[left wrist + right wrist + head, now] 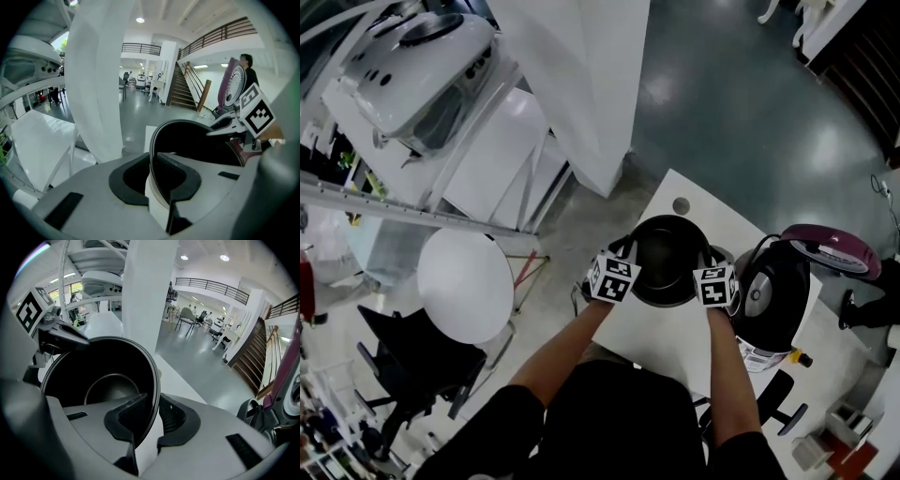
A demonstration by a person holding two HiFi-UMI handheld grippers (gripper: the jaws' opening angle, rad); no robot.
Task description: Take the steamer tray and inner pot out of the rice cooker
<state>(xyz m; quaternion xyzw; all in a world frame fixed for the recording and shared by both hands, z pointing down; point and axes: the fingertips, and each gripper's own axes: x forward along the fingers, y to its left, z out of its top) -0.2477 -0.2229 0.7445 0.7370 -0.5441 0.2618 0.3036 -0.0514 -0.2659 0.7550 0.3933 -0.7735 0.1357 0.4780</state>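
Observation:
The black inner pot (666, 258) hangs over the white table (712, 211), held by its rim from both sides. My left gripper (630, 264) is shut on the pot's left rim (152, 154), one pad inside and one outside. On the right rim (152, 380) my right gripper (705, 270) is shut the same way. The pot's empty inside (103, 380) shows in the right gripper view. The black rice cooker (773, 286) stands to the right with its maroon lid (830, 246) raised. I cannot make out a steamer tray.
A grommet hole (681, 204) sits at the table's far end. A white pillar (581, 84) rises beyond the table. A round white stool (464, 281) and a black chair (412, 366) stand on the floor at left. A person (246, 65) stands far off.

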